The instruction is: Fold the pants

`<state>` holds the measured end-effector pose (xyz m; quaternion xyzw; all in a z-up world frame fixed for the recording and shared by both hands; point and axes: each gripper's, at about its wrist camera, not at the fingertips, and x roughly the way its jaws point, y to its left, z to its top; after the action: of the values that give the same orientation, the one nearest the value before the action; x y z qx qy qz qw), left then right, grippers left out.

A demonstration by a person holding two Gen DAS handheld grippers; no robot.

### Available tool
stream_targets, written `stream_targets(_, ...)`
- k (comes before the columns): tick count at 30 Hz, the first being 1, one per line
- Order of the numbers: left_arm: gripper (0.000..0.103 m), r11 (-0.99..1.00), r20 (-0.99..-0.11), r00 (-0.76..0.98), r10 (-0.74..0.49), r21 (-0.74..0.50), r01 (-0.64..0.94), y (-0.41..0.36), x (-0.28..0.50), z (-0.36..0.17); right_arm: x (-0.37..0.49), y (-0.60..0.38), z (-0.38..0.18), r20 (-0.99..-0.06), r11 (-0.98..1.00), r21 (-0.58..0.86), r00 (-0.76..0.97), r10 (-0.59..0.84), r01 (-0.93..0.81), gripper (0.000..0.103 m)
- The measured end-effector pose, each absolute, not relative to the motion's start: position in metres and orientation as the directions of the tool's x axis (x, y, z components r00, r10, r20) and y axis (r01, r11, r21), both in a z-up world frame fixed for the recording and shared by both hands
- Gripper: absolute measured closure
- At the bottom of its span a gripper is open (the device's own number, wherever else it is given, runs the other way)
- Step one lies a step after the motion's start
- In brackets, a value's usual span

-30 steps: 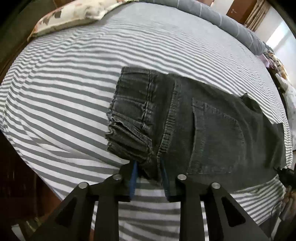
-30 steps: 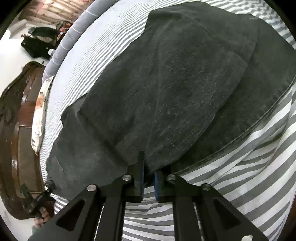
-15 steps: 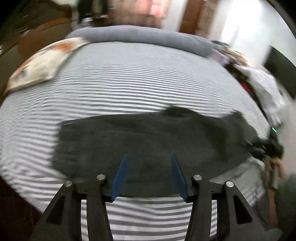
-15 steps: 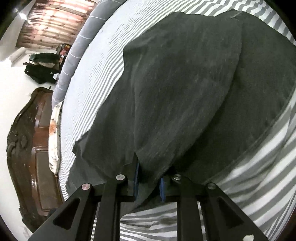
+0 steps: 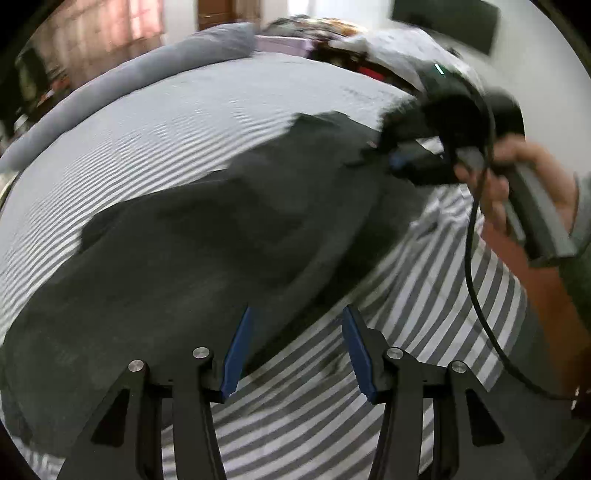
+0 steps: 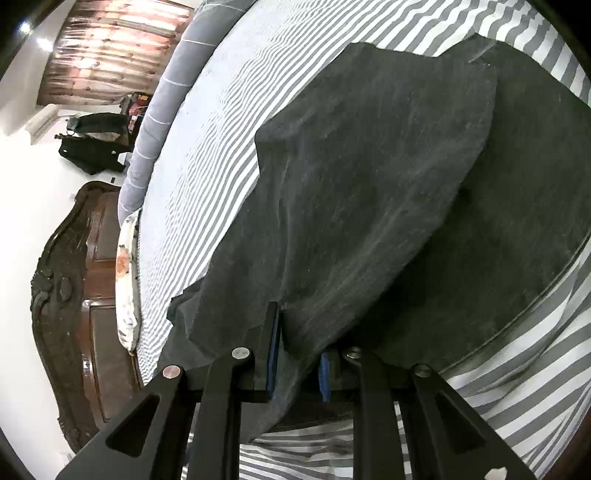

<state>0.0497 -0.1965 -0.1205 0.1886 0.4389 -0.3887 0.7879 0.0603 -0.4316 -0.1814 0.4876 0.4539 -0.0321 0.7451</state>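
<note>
Dark grey denim pants [image 5: 207,240] lie stretched across a bed with a grey and white striped sheet [image 5: 424,332]. My left gripper [image 5: 295,343] is open and empty just above the near edge of the pants. My right gripper [image 6: 299,354] is shut on a fold of the pants [image 6: 369,184] and holds the leg end lifted over the rest. In the left wrist view the right gripper [image 5: 399,155] shows at the far end of the pants, held by a hand [image 5: 517,177]. The left wrist view is blurred by motion.
A long grey bolster [image 5: 122,92] lies along the far side of the bed. A floral pillow [image 6: 127,280] and a dark carved wooden headboard [image 6: 70,314] are at the head end. Clutter and clothes [image 5: 332,33] lie beyond the bed.
My left gripper has let go of the waistband, opened, and swung right toward the leg end. My right gripper has kept its hold and lifted the leg fabric further over the pants.
</note>
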Motion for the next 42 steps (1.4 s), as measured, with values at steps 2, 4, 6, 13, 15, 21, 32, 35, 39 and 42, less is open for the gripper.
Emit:
stream_targets(2,0.052,0.620,-0.846,0.327,-0.422,-0.006,0.785,-0.215,0.051,-0.131,0.061,-0.436,-0.182,-0.703,0.515,0.703,0.588,0.400,0.491,0.085)
stream_targets(4,0.052,0.629,-0.854,0.347,-0.389,0.029,0.777,-0.230,0.056,-0.141,0.061,-0.440,-0.184,-0.700,0.510,0.707,0.589,0.404,0.490,0.085)
stream_targets(6,0.053,0.639,-0.866,0.336,-0.371,0.025,0.769,-0.241,0.063,-0.150,0.061,-0.447,-0.187,-0.706,0.513,0.700,0.588,0.395,0.496,0.085)
stream_targets(13,0.098,0.650,-0.882,0.285,-0.375,-0.031,0.759,-0.251,0.084,-0.160,0.065,-0.492,-0.203,-0.708,0.474,0.697,0.623,0.334,0.538,0.085)
stream_targets(15,0.098,0.656,-0.881,0.274,-0.386,-0.053,0.753,-0.246,0.084,-0.160,0.068,-0.507,-0.206,-0.709,0.469,0.694,0.633,0.312,0.546,0.085)
stream_targets(21,0.099,0.662,-0.877,0.264,-0.403,-0.080,0.746,-0.238,0.086,-0.153,0.079,-0.548,-0.210,-0.679,0.406,0.724,0.680,0.278,0.557,0.085)
stream_targets(32,0.099,0.634,-0.870,0.260,-0.419,-0.075,0.770,-0.242,0.084,-0.143,0.061,-0.554,-0.155,-0.710,0.551,0.639,0.687,0.154,0.536,0.100)
stream_targets(35,0.099,0.604,-0.861,0.255,-0.440,-0.073,0.794,-0.245,0.079,-0.134,0.043,-0.554,-0.141,-0.739,0.611,0.573,0.667,0.098,0.546,0.100)
stream_targets(39,0.099,0.550,-0.871,0.223,-0.438,-0.063,0.833,-0.249,0.071,-0.137,0.016,-0.556,-0.150,-0.783,0.628,0.513,0.619,0.062,0.585,0.100)
stream_targets(42,0.099,0.529,-0.886,0.199,-0.419,-0.060,0.846,-0.249,0.066,-0.147,0.000,-0.559,-0.171,-0.806,0.603,0.500,0.589,0.062,0.621,0.100)
